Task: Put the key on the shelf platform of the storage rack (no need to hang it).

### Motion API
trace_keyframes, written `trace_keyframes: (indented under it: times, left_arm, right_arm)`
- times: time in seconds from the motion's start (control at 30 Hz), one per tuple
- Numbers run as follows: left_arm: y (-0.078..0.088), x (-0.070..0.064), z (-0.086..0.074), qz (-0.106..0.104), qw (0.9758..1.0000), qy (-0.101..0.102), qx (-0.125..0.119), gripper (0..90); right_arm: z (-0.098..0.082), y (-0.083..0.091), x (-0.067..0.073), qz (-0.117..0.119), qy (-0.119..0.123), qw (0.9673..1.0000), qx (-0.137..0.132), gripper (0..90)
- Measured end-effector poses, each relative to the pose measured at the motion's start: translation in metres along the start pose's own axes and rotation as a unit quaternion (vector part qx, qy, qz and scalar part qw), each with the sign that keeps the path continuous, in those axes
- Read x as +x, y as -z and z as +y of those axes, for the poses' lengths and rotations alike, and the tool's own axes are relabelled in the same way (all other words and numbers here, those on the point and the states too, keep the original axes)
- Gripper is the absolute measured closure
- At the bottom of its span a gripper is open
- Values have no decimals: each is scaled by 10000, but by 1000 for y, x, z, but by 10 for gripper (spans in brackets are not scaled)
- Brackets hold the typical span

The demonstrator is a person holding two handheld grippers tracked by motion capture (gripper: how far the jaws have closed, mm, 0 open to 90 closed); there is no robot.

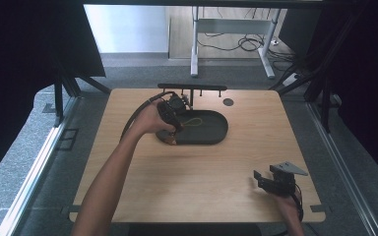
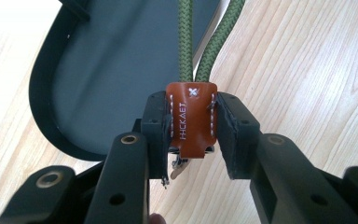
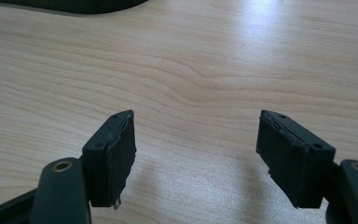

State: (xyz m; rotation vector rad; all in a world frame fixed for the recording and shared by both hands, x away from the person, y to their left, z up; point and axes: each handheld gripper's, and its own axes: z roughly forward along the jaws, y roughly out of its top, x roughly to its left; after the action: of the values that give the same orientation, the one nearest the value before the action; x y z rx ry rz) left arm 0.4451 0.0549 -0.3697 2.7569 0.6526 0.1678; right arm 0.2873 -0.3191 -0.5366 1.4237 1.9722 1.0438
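A brown leather tab (image 2: pixel 192 119) with white stitching joins two strands of green braided cord (image 2: pixel 185 42). My left gripper (image 2: pixel 193 135) is shut on that tab, its pads pressing both sides. In the high view the left gripper (image 1: pixel 171 118) hangs over the left end of the dark oval tray (image 1: pixel 211 132), and the cord's loop (image 1: pixel 193 121) lies inside the tray. My right gripper (image 3: pixel 196 156) stands open over bare wood with nothing between its jaws. It sits near the table's front right corner (image 1: pixel 274 181).
A black bar stand (image 1: pixel 192 87) runs along the table's far edge behind the tray, beside a round grommet hole (image 1: pixel 228 102). Bare wood lies between the tray and the right gripper. Beyond the table are a desk frame and cables on the floor.
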Motion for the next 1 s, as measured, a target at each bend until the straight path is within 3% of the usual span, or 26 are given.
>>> trace_keyframes:
  times: [0.43,1.0]
  left_arm:
    - [9,3,10,66,10000,-37,-28,665]
    - [-1,1,27,175,9996,-148,157,665]
  right_arm:
    - [1,1,1,-2,30,10000,-50,289]
    - [1,1,1,-15,18,10000,-58,291]
